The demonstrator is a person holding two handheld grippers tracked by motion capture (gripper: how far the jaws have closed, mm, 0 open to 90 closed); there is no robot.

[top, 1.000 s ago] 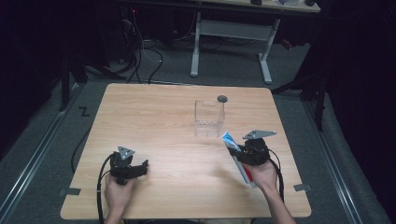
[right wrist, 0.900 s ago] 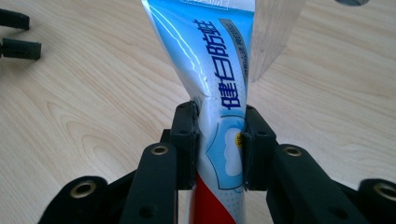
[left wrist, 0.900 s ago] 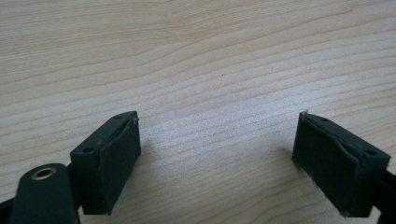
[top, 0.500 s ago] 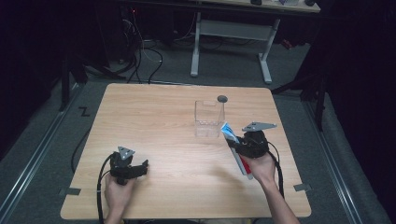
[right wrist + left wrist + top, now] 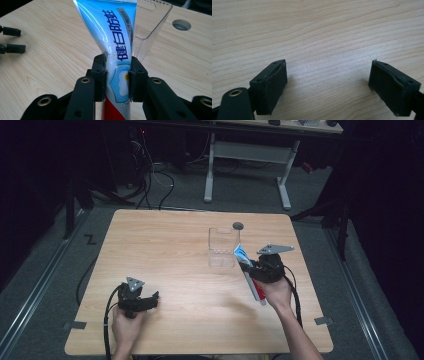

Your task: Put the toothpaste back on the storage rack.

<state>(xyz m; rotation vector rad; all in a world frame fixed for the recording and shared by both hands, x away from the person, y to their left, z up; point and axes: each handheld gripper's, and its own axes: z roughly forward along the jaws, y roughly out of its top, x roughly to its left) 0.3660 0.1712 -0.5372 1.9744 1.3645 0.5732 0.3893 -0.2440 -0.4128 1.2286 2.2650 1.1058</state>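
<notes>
Pinching the toothpaste tube mid-body, your right gripper holds it clear of the table, crimped end tipped toward the clear box just beside it — likely its destination. Your left gripper rests near the table's front edge, jaws spread, empty.

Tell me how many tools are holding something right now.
1. The right tool is shut on the toothpaste tube beside the clear container. The left tool rests open over bare table.
</notes>
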